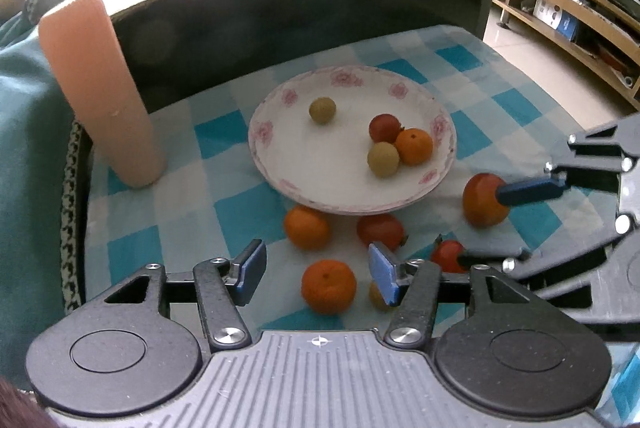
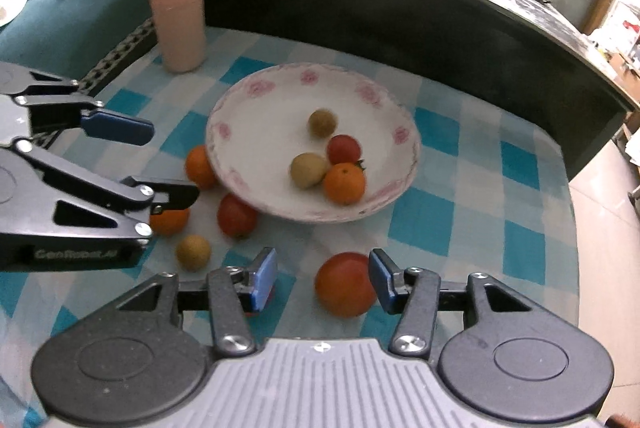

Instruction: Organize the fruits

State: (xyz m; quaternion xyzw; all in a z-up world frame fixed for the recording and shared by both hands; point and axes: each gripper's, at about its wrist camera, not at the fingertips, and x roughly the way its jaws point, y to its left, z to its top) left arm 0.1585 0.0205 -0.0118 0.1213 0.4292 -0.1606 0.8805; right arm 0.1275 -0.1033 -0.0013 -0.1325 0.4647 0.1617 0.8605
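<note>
the checked tablecloth (image 1: 256, 224) carries everything; your working zone is its near edge, in front of the plate. the floral plate (image 1: 276, 148) sits mid-cloth and already holds four fruits: two pale green ones, a small tomato and a small orange, three of them bunched toward its right rim. the tall peach cylinder (image 1: 100, 88) stands at the far left corner, well clear.

loose fruit still on the cloth, by size. the large orange-red tomato (image 2: 345, 284) lies near the right side of the near edge. a mandarin (image 1: 328, 286) lies close to the near edge, a second mandarin (image 1: 307, 232) and a tomato (image 1: 380, 230) sit just beside the plate's near rim, then a small tomato (image 1: 448, 255) and a small green fruit (image 2: 193, 252).

right gripper (image 2: 323, 279): jaws apart, the large tomato between them, right pad at its skin, left pad clear. not clamped. centre the fruit before you close, and squeeze gently, it looks soft.

left gripper (image 1: 318, 274): jaws apart around the near mandarin, no contact. lower until the pads sit at its widest part, then close.

carry each one over the rim and set it down in the plate's bare left half so nothing rolls out.
</note>
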